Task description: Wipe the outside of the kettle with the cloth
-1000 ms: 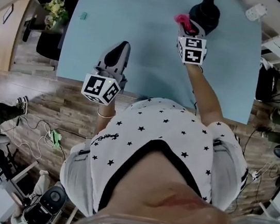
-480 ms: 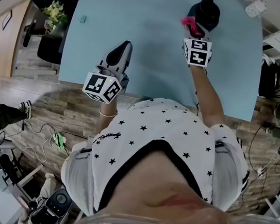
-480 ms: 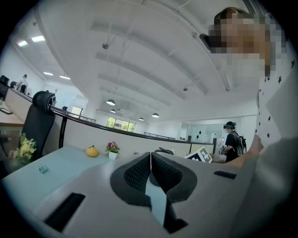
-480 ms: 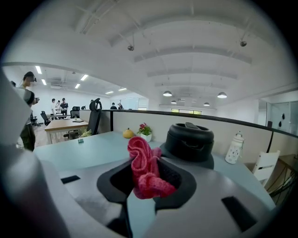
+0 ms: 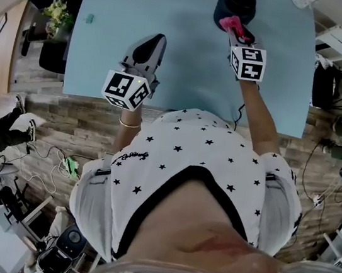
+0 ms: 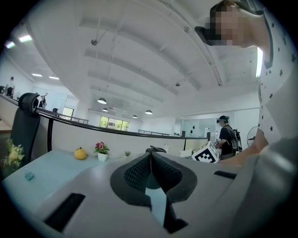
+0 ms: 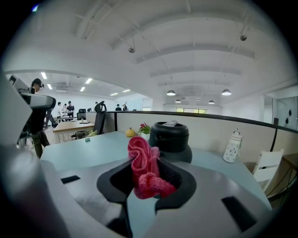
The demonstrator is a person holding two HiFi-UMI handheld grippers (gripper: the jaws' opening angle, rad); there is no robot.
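Note:
A black kettle (image 5: 236, 4) stands at the far side of the pale blue table (image 5: 183, 52); in the right gripper view the kettle (image 7: 171, 139) rises just beyond the jaws. My right gripper (image 5: 236, 29) is shut on a pink cloth (image 5: 231, 25), bunched between its jaws (image 7: 145, 172) and close to the kettle's near side. My left gripper (image 5: 151, 48) hovers over the table's near left part, shut and holding nothing (image 6: 150, 158).
A white bottle-like object (image 7: 232, 145) stands right of the kettle. An orange fruit (image 6: 80, 153) and a small flower pot (image 6: 101, 150) sit at the table's far edge. A small teal object (image 5: 89, 18) lies at the table's left. A white chair (image 7: 267, 169) is to the right.
My right gripper with the pink cloth has moved forward toward the kettle's near side. The left gripper has stayed near the table's front edge.

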